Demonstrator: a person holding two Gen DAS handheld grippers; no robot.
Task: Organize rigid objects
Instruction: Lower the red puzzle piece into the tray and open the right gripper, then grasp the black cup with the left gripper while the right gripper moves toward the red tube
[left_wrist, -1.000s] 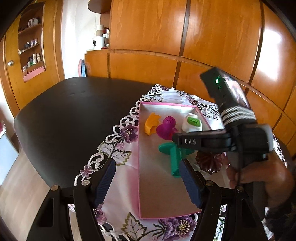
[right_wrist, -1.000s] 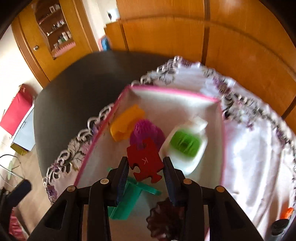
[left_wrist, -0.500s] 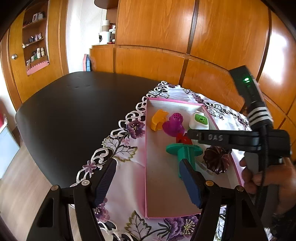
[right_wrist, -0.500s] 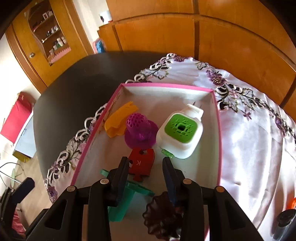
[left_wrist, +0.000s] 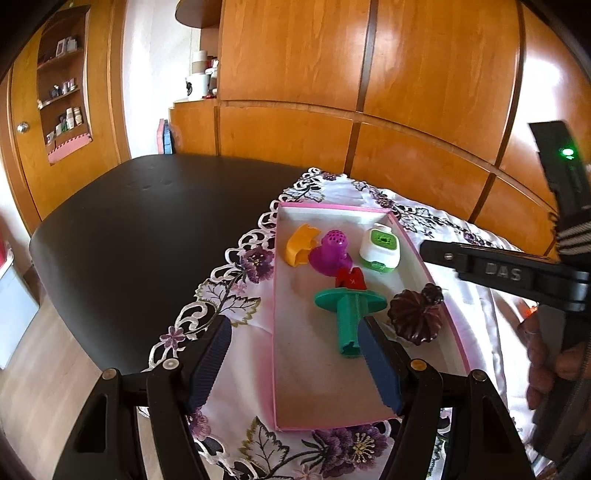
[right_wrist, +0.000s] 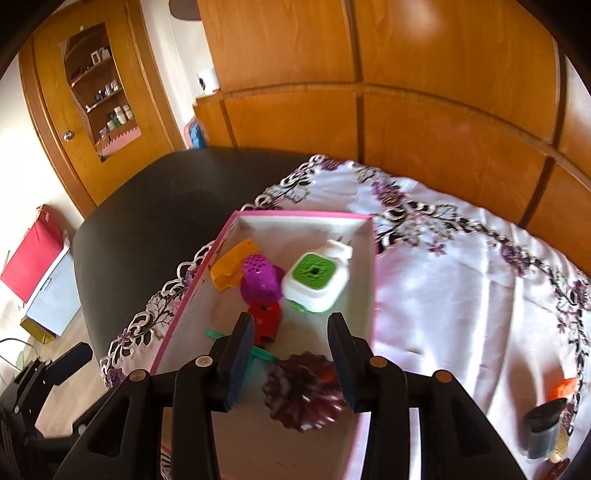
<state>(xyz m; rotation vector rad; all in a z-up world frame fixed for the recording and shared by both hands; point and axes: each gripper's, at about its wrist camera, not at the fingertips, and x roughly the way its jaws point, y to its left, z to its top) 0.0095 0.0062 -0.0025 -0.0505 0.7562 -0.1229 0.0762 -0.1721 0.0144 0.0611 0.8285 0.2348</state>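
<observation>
Teal piece (right_wrist: 258, 353) mostly hidden behind right tongs (right_wrist: 291, 354).

The right gripper's finger hides part of the green peg (right_wrist: 258, 353); the dark brown mould (right_wrist: 304, 397) is blurred.

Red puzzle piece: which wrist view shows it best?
Right wrist: the red puzzle piece lies mostly unobscured in the box, though slightly blurred. Left wrist shows only its top, behind the green tool.
</observation>
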